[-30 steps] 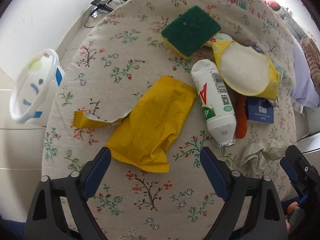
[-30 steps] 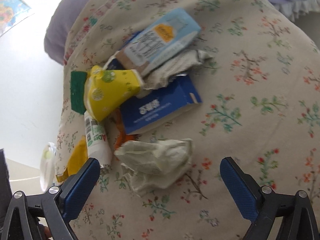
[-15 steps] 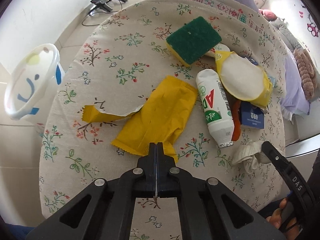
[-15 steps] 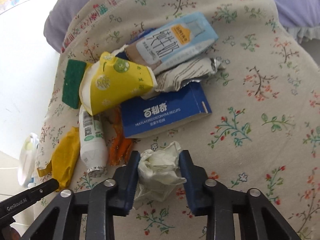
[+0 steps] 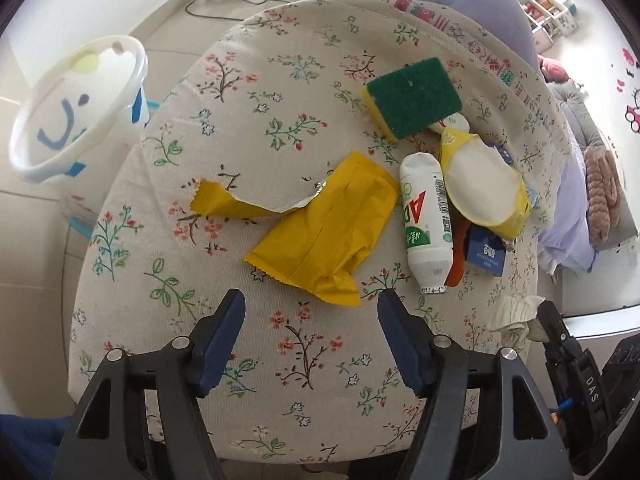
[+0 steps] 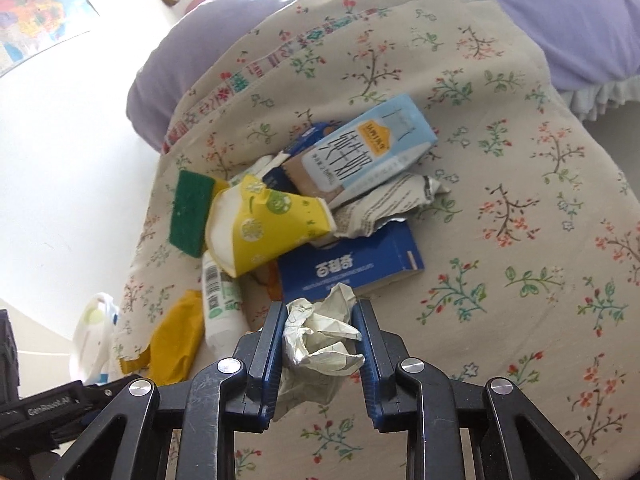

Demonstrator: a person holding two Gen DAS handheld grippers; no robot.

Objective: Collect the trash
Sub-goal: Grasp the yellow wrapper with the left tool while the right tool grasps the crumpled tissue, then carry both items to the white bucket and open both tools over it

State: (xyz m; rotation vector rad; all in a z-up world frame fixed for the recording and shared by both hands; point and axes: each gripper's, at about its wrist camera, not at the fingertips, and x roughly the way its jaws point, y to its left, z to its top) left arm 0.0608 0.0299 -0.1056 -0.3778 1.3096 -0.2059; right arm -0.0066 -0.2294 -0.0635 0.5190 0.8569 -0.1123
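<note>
Right gripper point(image 6: 320, 344): jaws clamped on the crumpled white paper tissue point(image 6: 320, 340), held just in front of the flat blue cardboard box point(image 6: 352, 268). Left gripper point(image 5: 312, 332): jaws wide apart, nothing between them, poised over the floral-cloth desk point(image 5: 240, 120) just short of the torn yellow foil wrapper point(image 5: 320, 232). White plastic drink bottle point(image 5: 424, 224) lies beside the wrapper, green-topped scrub sponge point(image 5: 412, 96) beyond it. White plastic bin point(image 5: 72, 104) sits off the desk's left edge.
</note>
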